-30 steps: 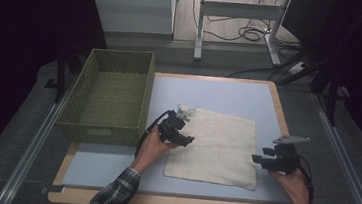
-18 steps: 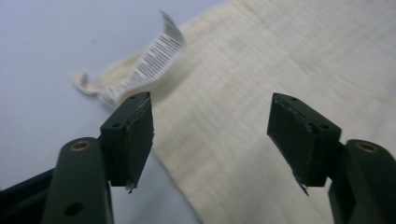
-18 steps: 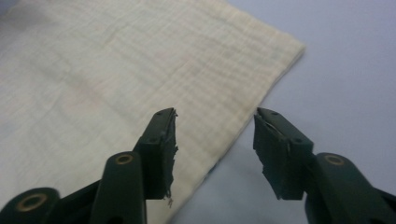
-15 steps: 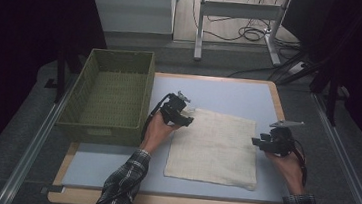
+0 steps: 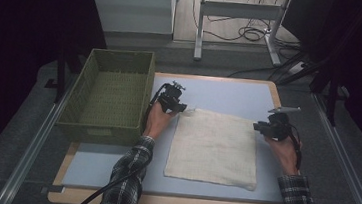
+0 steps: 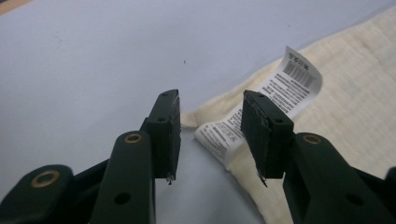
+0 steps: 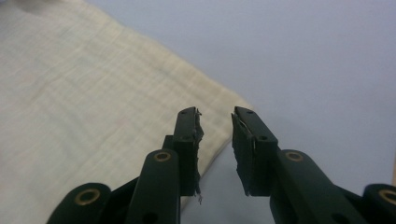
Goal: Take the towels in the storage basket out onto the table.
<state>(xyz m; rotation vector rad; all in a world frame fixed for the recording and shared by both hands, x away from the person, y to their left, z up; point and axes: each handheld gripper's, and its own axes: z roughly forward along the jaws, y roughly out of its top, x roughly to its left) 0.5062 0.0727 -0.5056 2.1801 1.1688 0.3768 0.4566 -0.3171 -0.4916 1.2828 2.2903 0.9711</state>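
- Cream woven cloth, square-ish (image 5: 213, 148), lies flat on the pale blue table mat (image 5: 230, 94); its sides run nearly even with the mat edges, slightly skewed, and no clear long axis shows.
- Left gripper (image 5: 181, 107) sits at the cloth's far left corner, right gripper (image 5: 258, 128) at the far right corner.
- Left gripper view: jaws part-open, just been closing, with the cloth corner and a white printed label with barcode (image 6: 261, 105) in the gap; pads not pressing.
- Right gripper view: jaws at a narrow gap, also just been closing, straddling the cloth corner (image 7: 205, 116) without pinching it.
- High view adds an olive woven basket (image 5: 109, 95) left of the mat; the label barely shows there.
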